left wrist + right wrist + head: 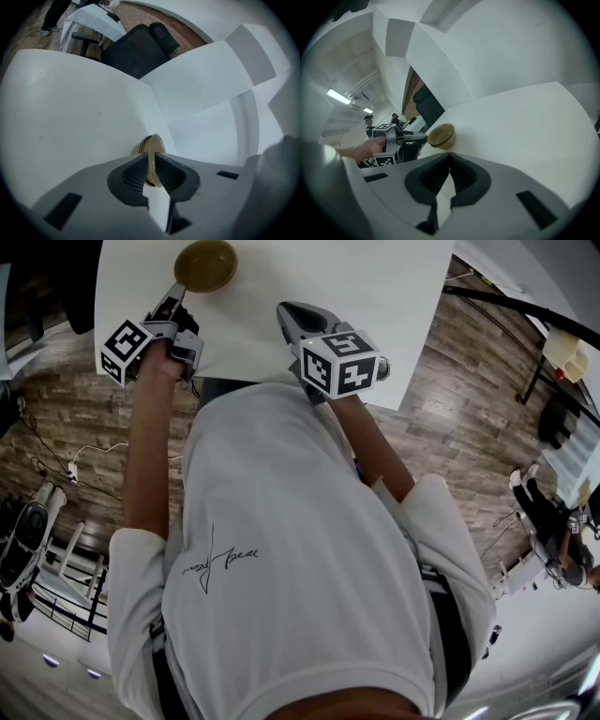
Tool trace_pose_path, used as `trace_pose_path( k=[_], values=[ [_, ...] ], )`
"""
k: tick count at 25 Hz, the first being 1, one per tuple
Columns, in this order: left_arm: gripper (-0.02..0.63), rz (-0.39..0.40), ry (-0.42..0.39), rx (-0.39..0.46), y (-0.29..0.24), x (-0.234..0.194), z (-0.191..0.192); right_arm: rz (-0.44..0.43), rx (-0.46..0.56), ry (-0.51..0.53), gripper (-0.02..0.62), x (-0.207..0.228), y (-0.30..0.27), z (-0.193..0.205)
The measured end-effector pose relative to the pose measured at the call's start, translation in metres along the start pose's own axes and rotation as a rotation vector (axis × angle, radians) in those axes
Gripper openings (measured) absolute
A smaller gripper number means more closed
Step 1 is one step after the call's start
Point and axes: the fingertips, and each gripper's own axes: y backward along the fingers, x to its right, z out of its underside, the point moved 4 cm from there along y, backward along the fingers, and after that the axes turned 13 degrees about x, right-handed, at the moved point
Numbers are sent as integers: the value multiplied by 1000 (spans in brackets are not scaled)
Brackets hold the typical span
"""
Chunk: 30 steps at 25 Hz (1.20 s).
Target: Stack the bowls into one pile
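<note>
A tan bowl sits on the white table near its far left side. In the right gripper view the bowl shows a doubled rim, as if one bowl is nested in another. My left gripper reaches the bowl's near rim and is shut on it. The left gripper view has the bowl edge-on, with its rim pinched by the left gripper. My right gripper hovers over the table to the right of the bowl. This right gripper is shut with nothing in it.
A black office chair stands beyond the table's far edge. The table's near edge runs just in front of the person's body. Wooden floor, cables and equipment lie around the table, and people stand in the distance.
</note>
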Motion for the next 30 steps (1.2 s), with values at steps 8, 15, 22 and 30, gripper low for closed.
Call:
trace_pose_path(
  k=[8,15,22,30],
  values=[
    [38,9,-14,22,10,4,-1,-14,3,19,11,-1,1,-4],
    [38,27,-96,33,29,8,-2,-22,12,54,11,-5,5,-7],
    [38,95,-223,8,42,23,5,-2,26,79,11,-9,11,-13],
    [37,198,-495,-34,68,38,3,20,40,122,11,-30,22,-16]
  ],
)
